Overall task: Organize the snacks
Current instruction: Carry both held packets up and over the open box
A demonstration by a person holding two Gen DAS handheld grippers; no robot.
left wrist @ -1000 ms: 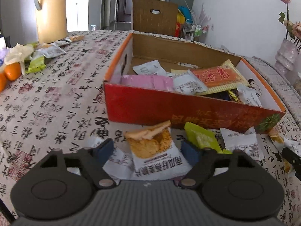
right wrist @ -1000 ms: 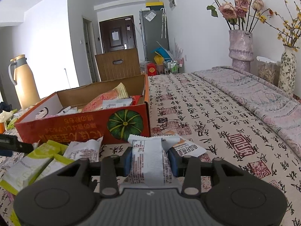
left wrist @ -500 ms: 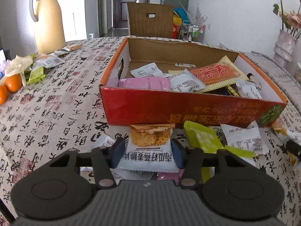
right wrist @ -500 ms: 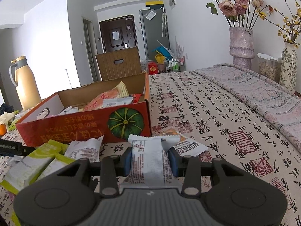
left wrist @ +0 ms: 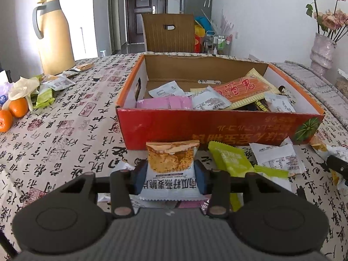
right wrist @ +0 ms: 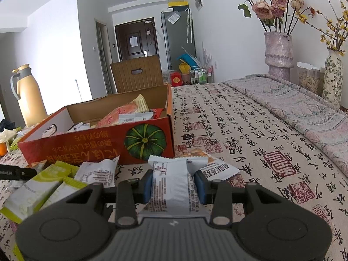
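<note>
An open red cardboard box [left wrist: 217, 128] holding several snack packets stands on the calligraphy-print tablecloth. In front of it my left gripper [left wrist: 170, 174] has a white and orange oat-crisp packet [left wrist: 171, 158] between its blue pads; the jaws are closing and the pads press its sides. In the right wrist view the box [right wrist: 87, 143] lies ahead to the left. My right gripper [right wrist: 173, 183] is shut on a white printed packet [right wrist: 171, 174], raised a little above the cloth.
Green packets [left wrist: 230, 158] and white packets [left wrist: 276, 156] lie loose before the box. A yellow thermos [left wrist: 55, 37], oranges [left wrist: 18, 106] and wrappers sit at the far left. Flower vases [right wrist: 278, 52] stand at the right, a chair [left wrist: 169, 32] behind the table.
The left jaws have drawn in around the oat-crisp packet and now pinch it; the packet stands more upright and the view has tipped slightly. The right gripper and its packet have not moved.
</note>
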